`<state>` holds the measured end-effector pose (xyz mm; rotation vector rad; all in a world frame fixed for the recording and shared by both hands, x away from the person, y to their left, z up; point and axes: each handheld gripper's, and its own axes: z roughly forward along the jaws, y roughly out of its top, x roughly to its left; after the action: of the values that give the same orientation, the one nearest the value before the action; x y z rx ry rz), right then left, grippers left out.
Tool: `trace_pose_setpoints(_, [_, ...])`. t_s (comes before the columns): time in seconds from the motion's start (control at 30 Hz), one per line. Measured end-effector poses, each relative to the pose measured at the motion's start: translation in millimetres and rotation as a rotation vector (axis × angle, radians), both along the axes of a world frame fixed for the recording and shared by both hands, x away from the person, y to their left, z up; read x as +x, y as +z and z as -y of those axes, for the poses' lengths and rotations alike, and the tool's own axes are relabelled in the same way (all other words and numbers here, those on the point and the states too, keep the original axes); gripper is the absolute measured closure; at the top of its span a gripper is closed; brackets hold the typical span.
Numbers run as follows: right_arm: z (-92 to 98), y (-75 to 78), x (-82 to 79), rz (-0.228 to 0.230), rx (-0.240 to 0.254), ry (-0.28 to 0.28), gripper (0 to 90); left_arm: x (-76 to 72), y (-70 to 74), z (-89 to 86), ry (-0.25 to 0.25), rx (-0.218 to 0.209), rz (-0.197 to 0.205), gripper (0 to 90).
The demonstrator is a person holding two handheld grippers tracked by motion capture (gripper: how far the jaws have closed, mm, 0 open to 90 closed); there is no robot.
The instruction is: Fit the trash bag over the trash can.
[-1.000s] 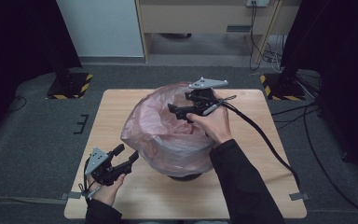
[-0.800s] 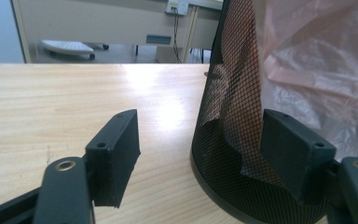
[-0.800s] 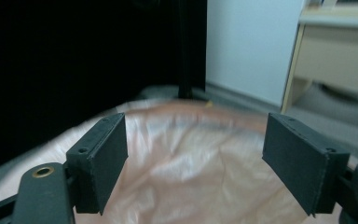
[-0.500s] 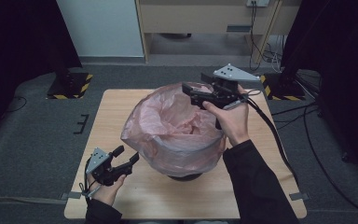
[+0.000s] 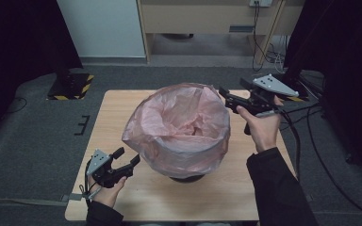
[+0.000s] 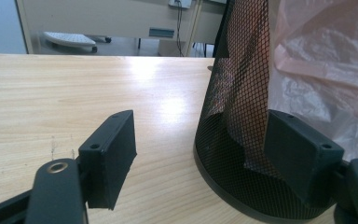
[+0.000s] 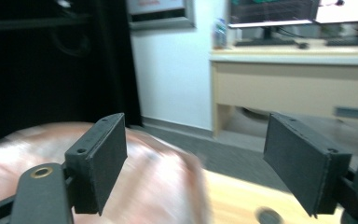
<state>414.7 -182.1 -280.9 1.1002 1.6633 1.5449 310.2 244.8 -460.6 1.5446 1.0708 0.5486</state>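
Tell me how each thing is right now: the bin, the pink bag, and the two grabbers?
Mesh bin: upright on the table, lined.
Pink bag: inside the bin, mouth open, edge folded down over the rim.
Left gripper: open, holding nothing, low beside the bin; its jaws have just been opening.
Right gripper: open, holding nothing, raised by the bag's far right edge; its jaws have just been opening.
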Motion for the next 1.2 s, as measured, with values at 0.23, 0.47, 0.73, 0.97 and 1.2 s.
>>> trace_pose_setpoints(0.23, [35.1,-47.8,2.4,-0.077,0.005,-0.065,17.5,0.9,-2.8,0.0,0.013,0.019,-0.033,23.9])
trace_pose_setpoints(0.47, [56.3,-94.6,-4.1,-0.131,-0.005,-0.087,17.1,1.9,-5.6,-3.0,0.032,0.045,-0.066,24.0])
trace_pose_setpoints(0.73, [73.8,-150.8,-15.8,-0.212,-0.031,-0.092,16.2,4.6,-14.0,-13.4,0.041,0.105,-0.159,22.3])
trace_pose_setpoints(0.97, [88.1,-195.2,-32.6,-0.314,-0.124,-0.035,13.7,12.8,-27.7,-23.2,0.033,0.181,-0.287,19.7])
trace_pose_setpoints(1.2, [106.0,-212.7,-39.3,-0.364,-0.172,-0.006,13.0,20.1,-40.3,-33.8,0.039,0.268,-0.377,16.7])
